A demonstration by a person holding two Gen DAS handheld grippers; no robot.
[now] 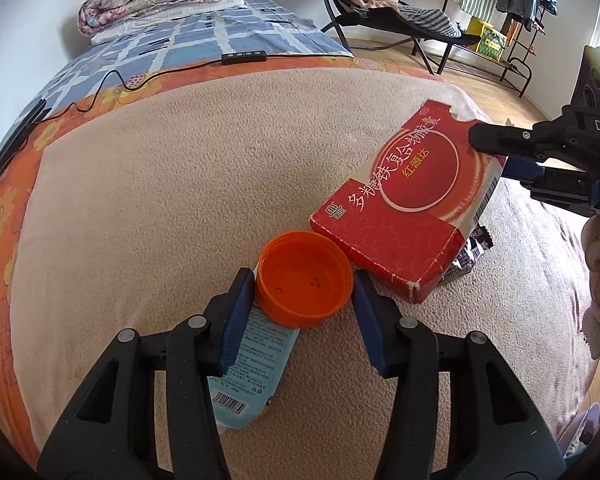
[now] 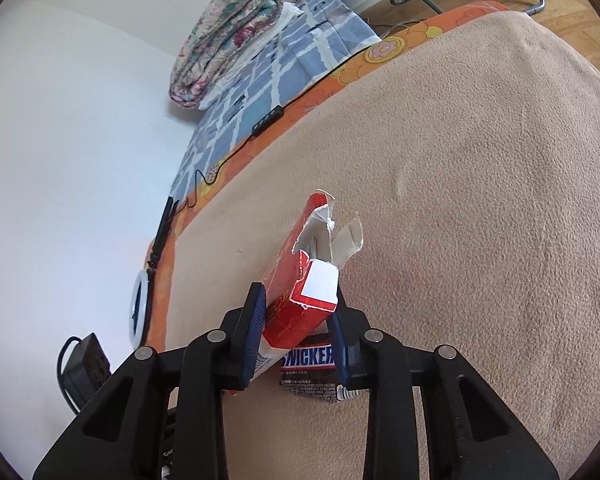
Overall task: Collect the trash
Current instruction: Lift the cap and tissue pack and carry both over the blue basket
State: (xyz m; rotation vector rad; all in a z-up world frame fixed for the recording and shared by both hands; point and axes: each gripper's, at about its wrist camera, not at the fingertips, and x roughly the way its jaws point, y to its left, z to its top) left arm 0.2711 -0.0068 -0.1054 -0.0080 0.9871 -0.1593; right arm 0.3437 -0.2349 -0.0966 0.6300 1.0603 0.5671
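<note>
Surface: we work over a beige blanket [image 1: 180, 184] on a bed
Left gripper [image 1: 304, 284]: our jaws stand narrow around an orange cap [image 1: 305, 278]; contact unclear
Right gripper [image 2: 298, 326]: clamped on a torn red box [image 2: 300, 304], held tilted off the blanket
Around: Snickers wrapper [image 2: 312, 360] beneath the box; pale-blue packet [image 1: 248, 372] under the cap; open blanket beyond

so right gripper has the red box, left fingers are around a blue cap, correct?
Not quite: the cap is orange, not blue, as the left wrist view shows. The left gripper fingers sit either side of it. The right gripper does hold the red box.
</note>
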